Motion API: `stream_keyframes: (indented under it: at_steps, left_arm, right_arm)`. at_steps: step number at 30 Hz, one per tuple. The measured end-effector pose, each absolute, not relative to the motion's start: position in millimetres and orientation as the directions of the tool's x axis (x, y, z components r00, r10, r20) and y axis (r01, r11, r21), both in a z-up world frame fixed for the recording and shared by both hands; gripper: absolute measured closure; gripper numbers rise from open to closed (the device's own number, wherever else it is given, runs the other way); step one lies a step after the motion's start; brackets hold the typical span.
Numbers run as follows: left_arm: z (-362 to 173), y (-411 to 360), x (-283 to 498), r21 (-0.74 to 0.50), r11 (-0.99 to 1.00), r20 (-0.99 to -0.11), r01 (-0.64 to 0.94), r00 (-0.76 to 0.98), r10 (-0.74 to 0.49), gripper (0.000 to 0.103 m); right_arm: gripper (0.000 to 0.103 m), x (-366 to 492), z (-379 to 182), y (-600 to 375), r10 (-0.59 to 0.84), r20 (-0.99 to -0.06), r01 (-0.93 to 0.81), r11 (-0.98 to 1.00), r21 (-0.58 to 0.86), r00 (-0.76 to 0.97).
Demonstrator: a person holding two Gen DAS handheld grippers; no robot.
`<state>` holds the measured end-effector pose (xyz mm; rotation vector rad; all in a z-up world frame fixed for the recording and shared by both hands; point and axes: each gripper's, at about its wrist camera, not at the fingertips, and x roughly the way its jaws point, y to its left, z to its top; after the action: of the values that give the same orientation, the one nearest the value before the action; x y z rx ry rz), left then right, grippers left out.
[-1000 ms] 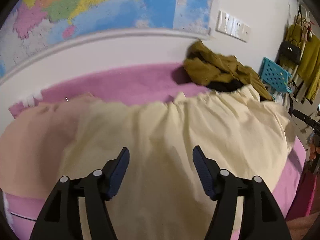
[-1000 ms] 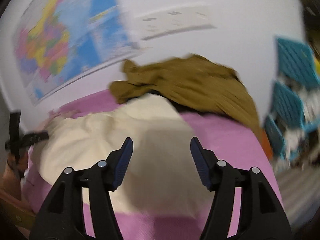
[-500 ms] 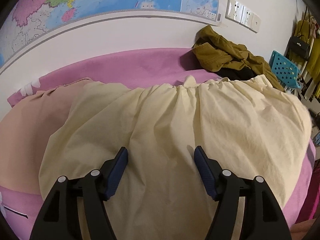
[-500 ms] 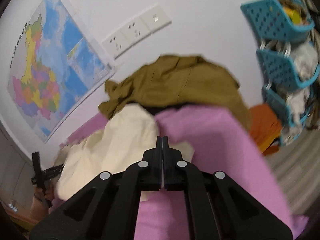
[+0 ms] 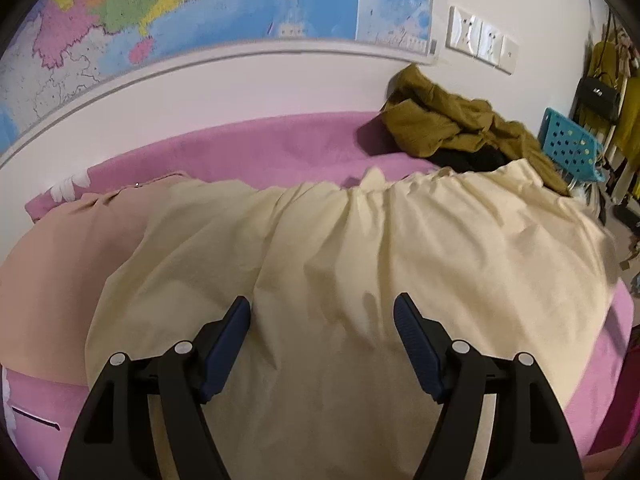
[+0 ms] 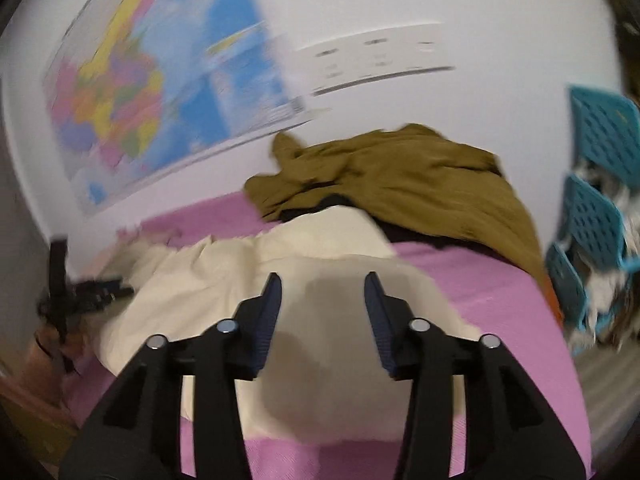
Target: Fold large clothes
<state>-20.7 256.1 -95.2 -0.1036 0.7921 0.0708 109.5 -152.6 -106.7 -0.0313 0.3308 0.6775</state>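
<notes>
Currently the cream garment (image 5: 360, 280) lies spread across the pink bed cover (image 5: 248, 152), beneath both tools. Left gripper (image 5: 322, 322) and right gripper (image 6: 323, 300) are both opening, nothing between the jaws. Each should take one near corner, then carry the hem evenly toward the far gathered edge (avoiding the olive jacket (image 6: 400, 176)). Only the left view shows the peach cloth (image 5: 60, 264).

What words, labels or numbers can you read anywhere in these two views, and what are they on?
No text can be read.
Wall map: it carries print, too small in the left wrist view and blurred by motion in the right.
Wall sockets: no legible marking.
Cream garment, olive garment, blue basket: no labels or brand visible.
</notes>
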Motion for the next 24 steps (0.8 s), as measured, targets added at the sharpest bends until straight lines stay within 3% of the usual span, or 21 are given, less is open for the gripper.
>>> stream_keyframes:
  at_steps: [4, 7, 11, 18, 24]
  left_arm:
    - [-97, 253, -24, -0.062, 0.994, -0.711, -0.094, 0.703, 0.022, 0.029]
    - [-106, 257, -20, -0.055, 0.992, -0.725, -0.109, 0.688, 0.036, 0.029]
    - [-106, 258, -21, -0.051, 0.992, -0.723, -0.118, 0.689, 0.045, 0.029]
    - [-85, 250, -49, -0.054, 0.993, -0.68, -0.102, 0.732, 0.038, 0.027]
    - [-97, 237, -54, -0.066, 0.996, -0.7, -0.065, 0.714, 0.0, 0.025]
  right_arm:
    - [0.067, 144, -131, -115, 0.543, -0.445, -0.595, 0.803, 0.027, 0.712]
    - [0.074, 169, -145, -111, 0.512, -0.492, -0.557, 0.828, 0.065, 0.704]
    - [0.069, 161, -137, -111, 0.525, -0.477, -0.553, 0.828, 0.092, 0.705]
    - [0.055, 103, -105, -110, 0.634, -0.332, -0.641, 0.761, 0.103, 0.698]
    - [0.056, 99, -121, -66, 0.684, -0.423, -0.732, 0.678, 0.069, 0.594]
